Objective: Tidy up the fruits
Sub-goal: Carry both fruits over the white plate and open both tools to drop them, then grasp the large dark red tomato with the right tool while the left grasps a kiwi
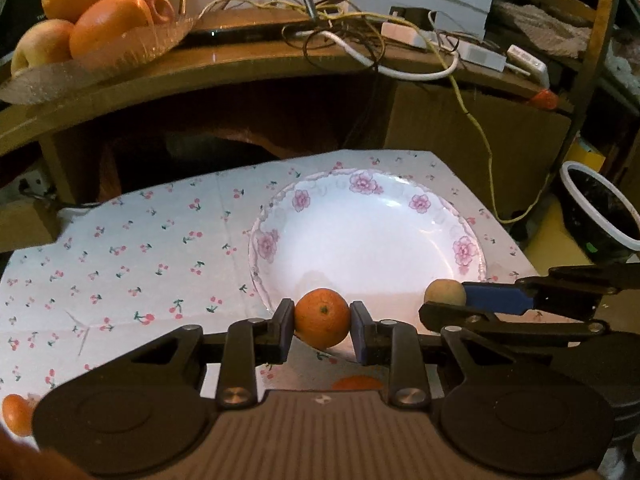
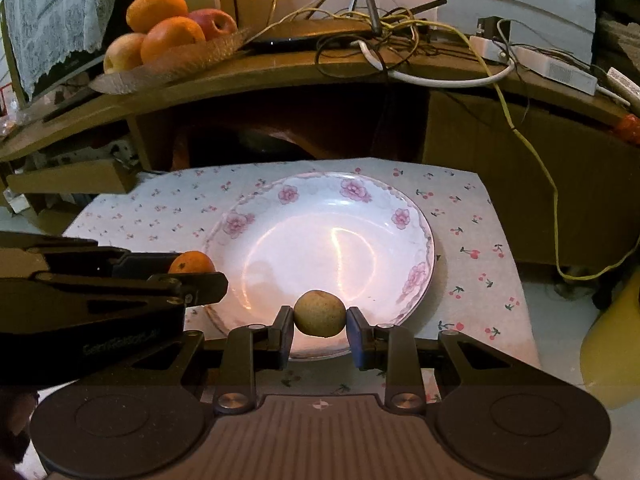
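Note:
My left gripper (image 1: 322, 325) is shut on a small orange tangerine (image 1: 322, 318) and holds it above the near rim of a white floral plate (image 1: 424, 204). My right gripper (image 2: 319, 326) is shut on a small tan-brown round fruit (image 2: 319, 313) above the plate's (image 2: 404, 216) near edge. In the left wrist view the right gripper (image 1: 444, 300) comes in from the right with the tan fruit (image 1: 445, 290). In the right wrist view the left gripper (image 2: 196, 276) comes in from the left with the tangerine (image 2: 191, 262). The plate has no fruit in it.
The plate sits on a cherry-print cloth (image 1: 132, 264). Two more tangerines lie on it near me (image 1: 16, 414) (image 1: 357, 383). A glass dish (image 1: 132, 50) with oranges and apples stands on the wooden shelf (image 2: 304, 68) behind, beside tangled cables (image 2: 400, 36). A dark bowl (image 1: 600, 212) is at the right.

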A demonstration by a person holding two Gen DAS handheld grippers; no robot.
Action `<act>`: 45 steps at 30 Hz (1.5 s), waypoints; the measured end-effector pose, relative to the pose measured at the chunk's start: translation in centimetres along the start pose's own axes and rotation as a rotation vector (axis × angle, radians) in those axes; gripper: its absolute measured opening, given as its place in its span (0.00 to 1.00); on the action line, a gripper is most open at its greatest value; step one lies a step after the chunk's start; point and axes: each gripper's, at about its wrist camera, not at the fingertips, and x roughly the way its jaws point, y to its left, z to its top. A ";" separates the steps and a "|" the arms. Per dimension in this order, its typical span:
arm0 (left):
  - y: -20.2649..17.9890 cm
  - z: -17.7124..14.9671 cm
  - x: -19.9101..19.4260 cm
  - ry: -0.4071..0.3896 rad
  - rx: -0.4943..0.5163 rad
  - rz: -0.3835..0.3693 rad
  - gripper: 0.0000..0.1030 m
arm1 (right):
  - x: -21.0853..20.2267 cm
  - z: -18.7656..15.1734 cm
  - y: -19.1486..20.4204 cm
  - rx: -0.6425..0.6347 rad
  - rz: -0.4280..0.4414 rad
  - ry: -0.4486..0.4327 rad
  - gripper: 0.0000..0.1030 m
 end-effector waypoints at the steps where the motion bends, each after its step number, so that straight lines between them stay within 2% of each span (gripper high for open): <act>1: 0.0 0.0 0.1 0.002 -0.003 0.000 0.33 | 0.1 0.0 -0.1 -0.001 -0.003 -0.001 0.28; 10: 0.3 0.1 -0.2 -0.003 -0.012 0.002 0.35 | 0.5 0.3 -0.4 0.008 -0.001 -0.004 0.30; 18: 0.8 0.4 -0.8 -0.018 -0.036 0.002 0.38 | 0.1 0.7 -0.6 0.028 0.007 -0.030 0.38; 28: 1.0 0.5 -2.8 -0.051 -0.035 0.002 0.39 | -0.8 0.6 -0.6 0.040 0.013 -0.050 0.38; 36: 1.3 -0.9 -5.5 -0.052 -0.019 0.014 0.42 | -2.3 -0.4 0.1 0.042 0.038 -0.039 0.41; 39: 1.3 -2.0 -6.7 -0.047 -0.008 0.017 0.43 | -3.2 -1.2 0.8 0.023 0.049 -0.040 0.46; 45: 1.8 -4.2 -9.0 -0.039 -0.019 0.028 0.44 | -5.0 -2.6 2.1 -0.022 0.091 -0.036 0.47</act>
